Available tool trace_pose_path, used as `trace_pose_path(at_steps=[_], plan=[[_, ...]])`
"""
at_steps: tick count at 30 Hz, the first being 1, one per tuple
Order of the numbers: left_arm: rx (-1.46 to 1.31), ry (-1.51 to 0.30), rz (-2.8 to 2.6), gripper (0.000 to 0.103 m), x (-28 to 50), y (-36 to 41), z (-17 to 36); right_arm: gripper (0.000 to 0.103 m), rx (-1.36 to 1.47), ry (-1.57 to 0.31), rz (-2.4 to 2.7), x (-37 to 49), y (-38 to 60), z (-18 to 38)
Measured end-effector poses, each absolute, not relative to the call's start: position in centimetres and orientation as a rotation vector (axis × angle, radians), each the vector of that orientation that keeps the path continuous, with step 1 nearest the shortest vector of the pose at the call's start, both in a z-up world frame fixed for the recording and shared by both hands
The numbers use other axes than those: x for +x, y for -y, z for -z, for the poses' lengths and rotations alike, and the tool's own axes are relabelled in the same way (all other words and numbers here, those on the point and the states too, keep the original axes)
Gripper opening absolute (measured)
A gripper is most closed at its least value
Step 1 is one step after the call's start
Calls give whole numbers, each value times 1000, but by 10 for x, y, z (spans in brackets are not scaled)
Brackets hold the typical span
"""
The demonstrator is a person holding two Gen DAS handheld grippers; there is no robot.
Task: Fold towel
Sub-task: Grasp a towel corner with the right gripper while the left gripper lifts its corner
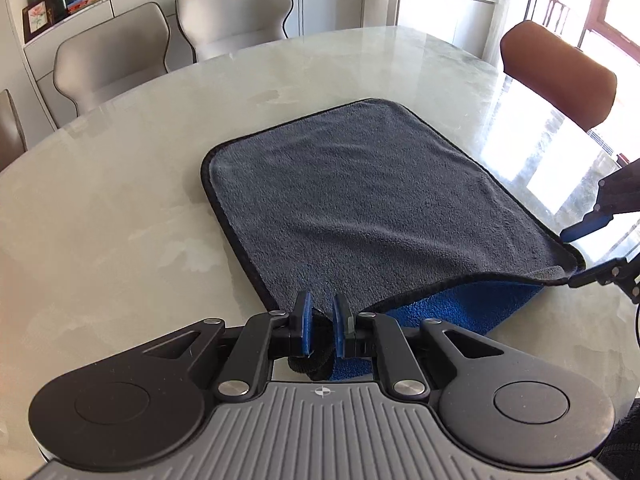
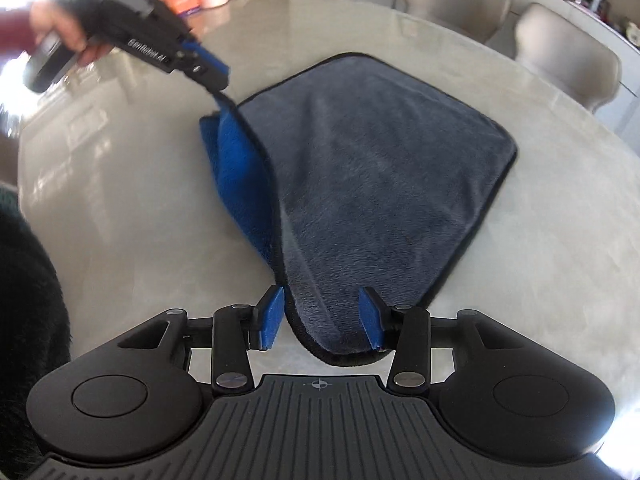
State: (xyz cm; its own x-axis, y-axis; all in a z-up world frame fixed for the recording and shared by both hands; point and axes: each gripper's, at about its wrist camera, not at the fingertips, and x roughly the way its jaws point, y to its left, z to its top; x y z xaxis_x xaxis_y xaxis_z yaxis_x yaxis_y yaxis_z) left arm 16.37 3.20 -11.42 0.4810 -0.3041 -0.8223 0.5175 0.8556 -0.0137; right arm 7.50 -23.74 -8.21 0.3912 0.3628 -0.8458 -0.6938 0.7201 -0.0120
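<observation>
Grey towel (image 1: 372, 200) mid-fold: left gripper (image 1: 321, 328) pinches its 6 o'clock corner, right gripper (image 2: 320, 320) spread around another; closing it appears next.

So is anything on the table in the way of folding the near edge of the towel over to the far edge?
Nothing visible blocks it. The grey and blue microfibre towel lies alone on the pale marble table. The left gripper pinches one near corner; the right gripper stands open around the other.
</observation>
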Motion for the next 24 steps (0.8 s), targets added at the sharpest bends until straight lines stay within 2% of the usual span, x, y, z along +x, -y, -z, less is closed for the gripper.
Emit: trace_pose_path(at_steps=[3,5,6,7,11,12,14,15,16,24], plan=[[258,-949,508,11,165,-33,117,42,-456,-972,-755,73,230,88],[259,-952,510,11,166,-33,120,37,-509,-973,-781,71,224,92],[261,-954,511,11,166,-33,121,24,-518,-969,-786,69,227,90],[267,-957,516,11,165,-33,122,6,-564,-976,-798,68,225,92],[314,-967,559,13,160,-31,124,3,-573,-989,-739,75,228,94],[334,-967,574,16,158,-29,124,3,-566,-986,-730,75,229,91],[370,-956,611,32,153,-28,122,3,-563,-979,-721,77,231,86],[403,-939,639,44,147,-27,121,3,-565,-974,-715,77,232,84],[438,-919,669,50,141,-26,120,3,-564,-974,-711,79,232,84],[692,-790,824,56,107,-11,114,3,-499,-969,-663,95,239,75]])
